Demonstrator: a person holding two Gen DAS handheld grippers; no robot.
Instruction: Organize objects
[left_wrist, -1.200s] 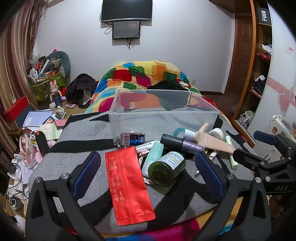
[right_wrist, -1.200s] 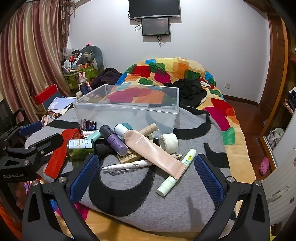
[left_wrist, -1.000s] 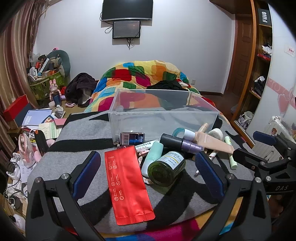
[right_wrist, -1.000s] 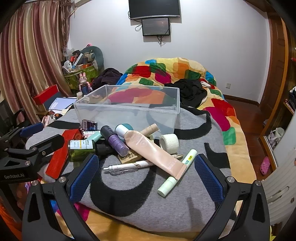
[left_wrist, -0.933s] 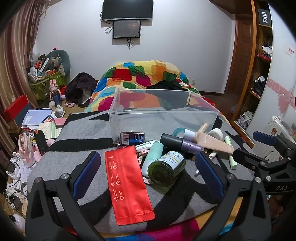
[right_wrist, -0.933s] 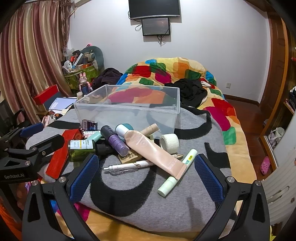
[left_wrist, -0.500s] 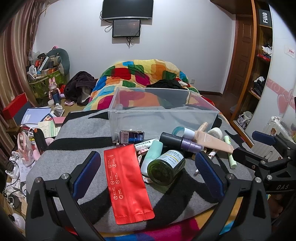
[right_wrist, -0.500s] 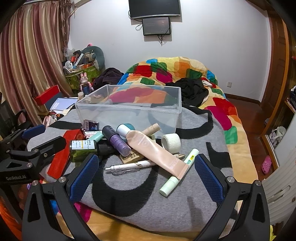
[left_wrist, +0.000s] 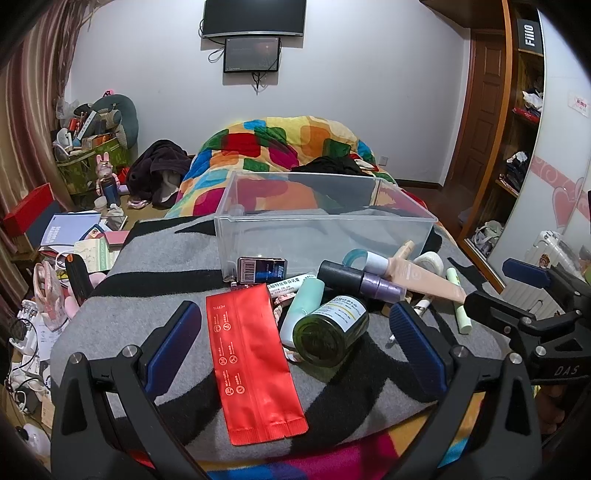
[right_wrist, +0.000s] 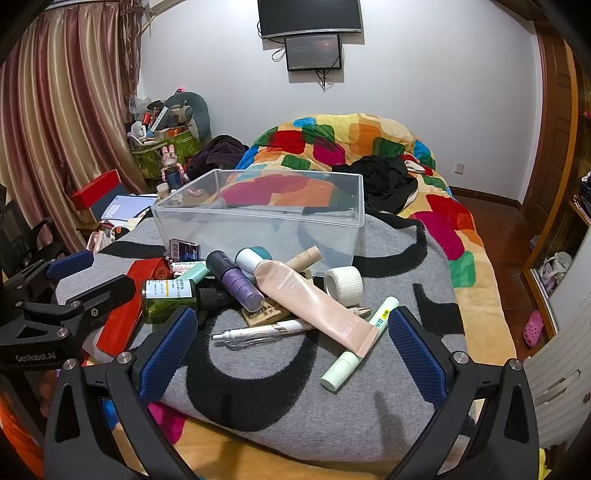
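Left gripper (left_wrist: 295, 345), right gripper (right_wrist: 291, 347): black angular frames, silver screws, blue textured finger pads (right_wrist: 168, 354); white "GenRobot.AI" and "DAS" markings.

Bin (right_wrist: 258, 218): far, on grey blanket (right_wrist: 258, 376)
Tube (right_wrist: 310, 299): near bin, over pen (right_wrist: 258, 334)
Gripper (right_wrist: 291, 345): fingers wide apart
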